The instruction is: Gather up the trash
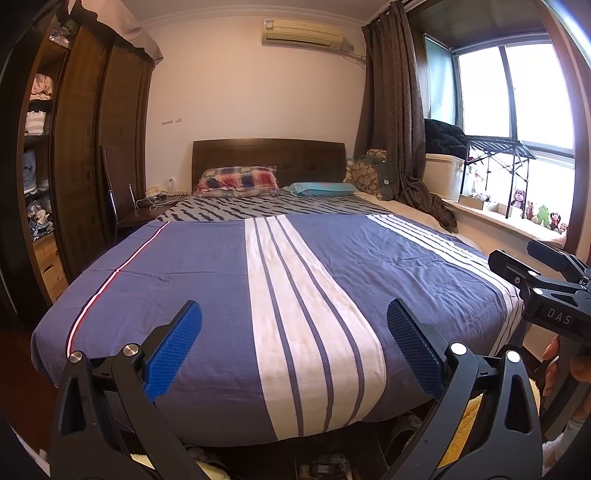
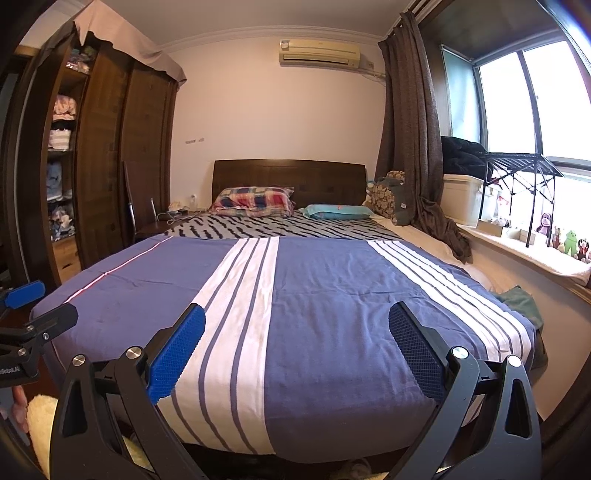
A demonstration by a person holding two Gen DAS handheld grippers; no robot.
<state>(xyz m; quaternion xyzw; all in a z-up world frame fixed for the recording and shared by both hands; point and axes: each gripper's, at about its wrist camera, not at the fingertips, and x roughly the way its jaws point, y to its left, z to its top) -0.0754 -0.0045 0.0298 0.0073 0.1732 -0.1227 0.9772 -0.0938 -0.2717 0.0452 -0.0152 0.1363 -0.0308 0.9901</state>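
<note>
A wide bed [image 1: 207,295] fills the room, covered in a blue cotton sheet with white stripes [image 1: 303,332] that runs to its foot edge. At the head edge lie a red-and-blue plaid pillow [image 1: 238,181] and a flat teal pillow [image 1: 321,189], both against the dark wooden headboard [image 1: 269,155]. A tall dark wooden wardrobe [image 1: 96,147] stands along the bed's left side, a brown curtain [image 1: 399,122] and a bright window [image 1: 517,92] along its right, and a cream air conditioner [image 1: 303,33] hangs above the headboard. A crumpled green cloth [image 2: 522,301] lies at the bed's right edge. No trash shows on the sheet. The left gripper [image 1: 293,347] hovers level over the foot edge, its blue-padded fingers spread wide and holding nothing. The right gripper [image 2: 295,350] hangs just beside it, likewise spread and unladen.
</note>
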